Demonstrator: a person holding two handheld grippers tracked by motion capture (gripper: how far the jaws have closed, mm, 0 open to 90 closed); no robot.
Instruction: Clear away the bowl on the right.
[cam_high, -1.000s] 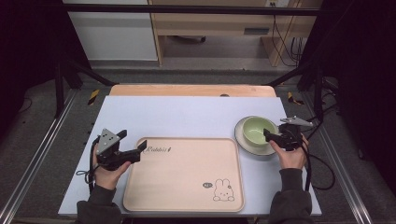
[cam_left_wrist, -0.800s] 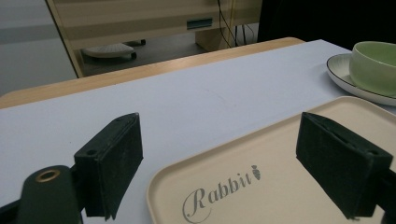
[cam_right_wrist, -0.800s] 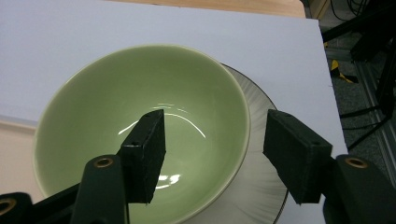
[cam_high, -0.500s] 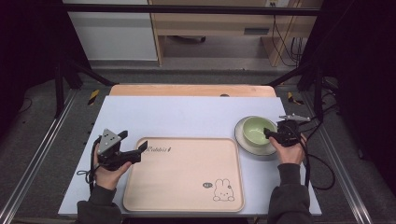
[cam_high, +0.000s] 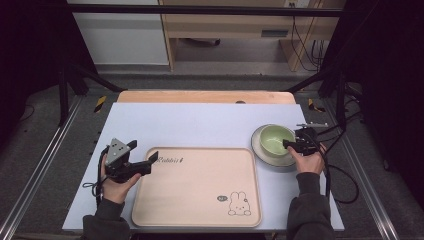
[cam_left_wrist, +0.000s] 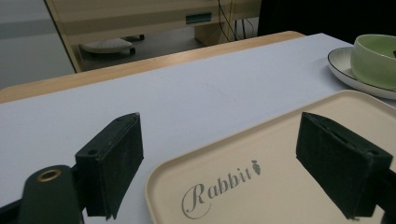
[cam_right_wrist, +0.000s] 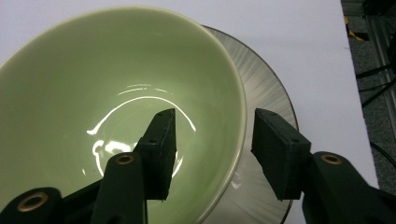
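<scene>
A pale green bowl (cam_high: 275, 138) sits on a white plate (cam_high: 270, 156) at the table's right. My right gripper (cam_high: 291, 144) is open at the bowl's right rim. In the right gripper view the rim of the bowl (cam_right_wrist: 93, 88) runs between the jaws of the right gripper (cam_right_wrist: 212, 140), one jaw inside, the other over the plate (cam_right_wrist: 268, 93). A beige tray (cam_high: 197, 187) with a rabbit drawing lies at the centre front. My left gripper (cam_high: 144, 156) is open at its far left corner, and the left gripper (cam_left_wrist: 219, 135) has that corner of the tray (cam_left_wrist: 280, 186) between its wide-apart jaws.
The white table top (cam_high: 200, 122) stretches bare behind the tray, with a wooden strip (cam_high: 205, 96) along its far edge. Cables (cam_high: 345, 175) trail off the right side. Metal rails and dark frame posts flank the table.
My right gripper has crept slightly forward and left onto the bowl's rim. The left gripper, tray, bowl and plate stay where they were.
</scene>
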